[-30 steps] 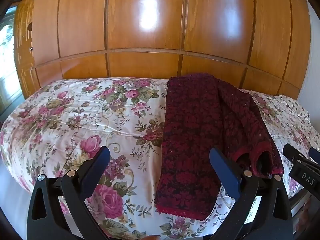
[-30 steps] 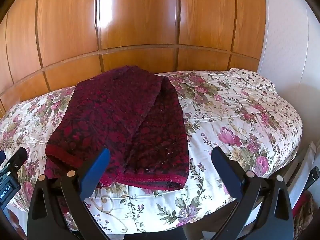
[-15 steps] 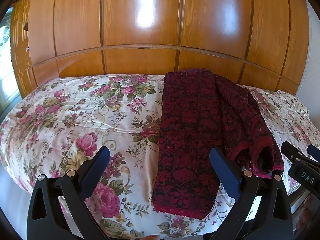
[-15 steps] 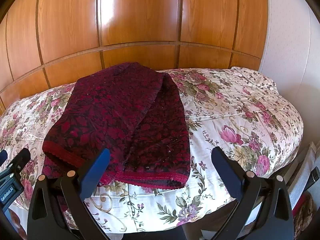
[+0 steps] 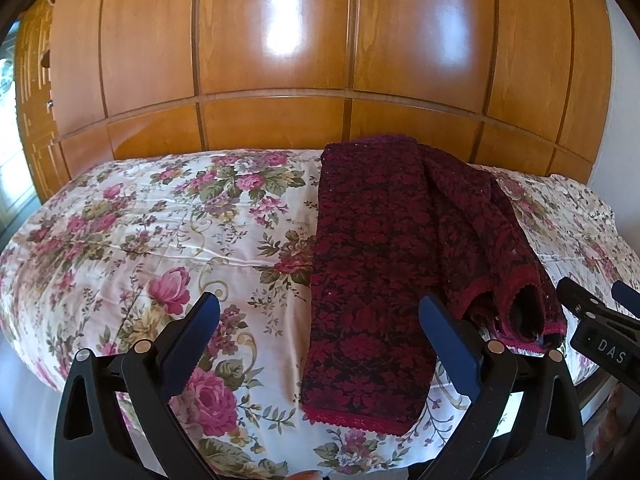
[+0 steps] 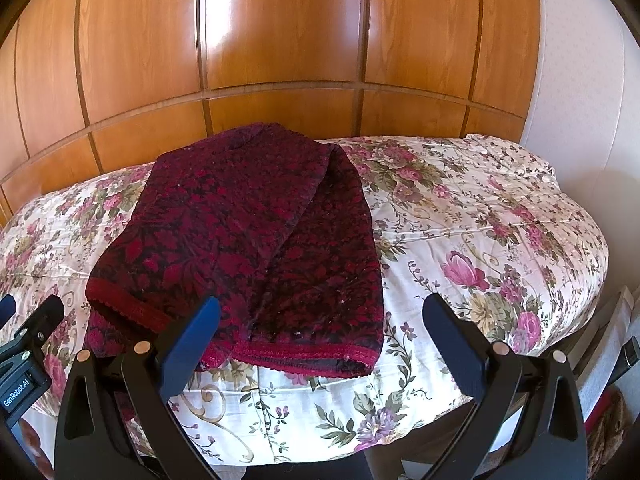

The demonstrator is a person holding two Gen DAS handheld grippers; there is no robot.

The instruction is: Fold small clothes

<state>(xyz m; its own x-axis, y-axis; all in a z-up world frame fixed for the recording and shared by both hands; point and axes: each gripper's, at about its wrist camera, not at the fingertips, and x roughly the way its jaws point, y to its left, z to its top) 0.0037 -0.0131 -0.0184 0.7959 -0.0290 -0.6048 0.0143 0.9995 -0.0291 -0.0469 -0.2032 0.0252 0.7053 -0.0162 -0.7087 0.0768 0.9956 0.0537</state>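
Note:
A dark red garment with a black floral pattern lies folded lengthwise on a floral bedspread. Its red lace hems face the near edge of the bed. My left gripper hangs open just short of the bed's near edge, with its right finger over the garment's lower right part. My right gripper is open too, its left finger above the garment's hem. Nothing is held between either pair of fingers. Each gripper shows at the side edge of the other's view.
Glossy wooden wardrobe panels stand right behind the bed. A white wall rises at the right. Some objects lean beside the bed's right end.
Both grippers have eased slightly back and up from the bed, so the garment sits a little lower and smaller in view. The garment itself has not moved.

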